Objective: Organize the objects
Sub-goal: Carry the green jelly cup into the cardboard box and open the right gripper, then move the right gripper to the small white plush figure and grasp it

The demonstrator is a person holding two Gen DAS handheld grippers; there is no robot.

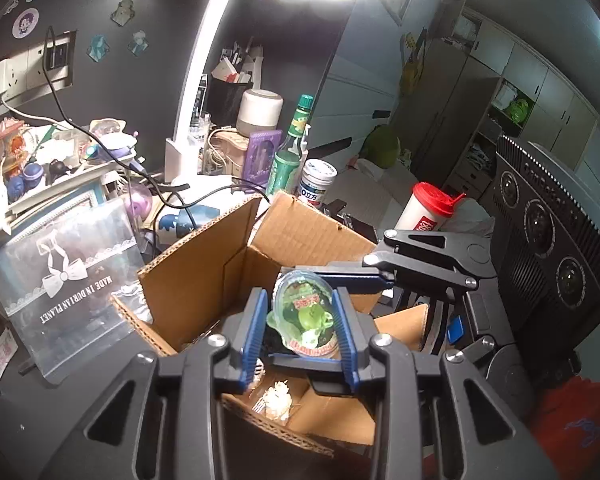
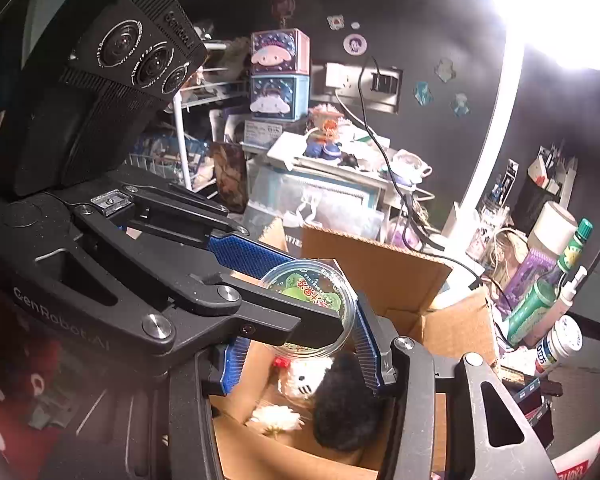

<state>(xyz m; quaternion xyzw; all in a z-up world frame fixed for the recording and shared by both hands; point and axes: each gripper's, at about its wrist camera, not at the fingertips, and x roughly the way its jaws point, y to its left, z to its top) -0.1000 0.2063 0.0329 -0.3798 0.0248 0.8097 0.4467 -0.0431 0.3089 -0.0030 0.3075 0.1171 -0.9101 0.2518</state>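
Observation:
A clear plastic cup of green jelly (image 1: 305,312) with a printed lid is held above an open cardboard box (image 1: 204,280). My left gripper (image 1: 300,326) is shut on the cup, its blue pads on both sides. My right gripper (image 2: 300,344) also brackets the same cup (image 2: 309,300) from the other side, with its blue fingers (image 2: 366,344) close against the cup's rim; whether they press on it I cannot tell. The box (image 2: 384,264) holds a white plush toy (image 2: 306,378), a black fuzzy thing (image 2: 346,408) and a white flower (image 2: 278,416).
The desk around the box is crowded: a green bottle (image 1: 290,152), a white pill jar (image 1: 316,184), a red-lidded cup (image 1: 428,210), a clear gift bag (image 1: 64,276), a white lamp arm (image 1: 196,88), cables and figurines on a shelf (image 1: 40,160).

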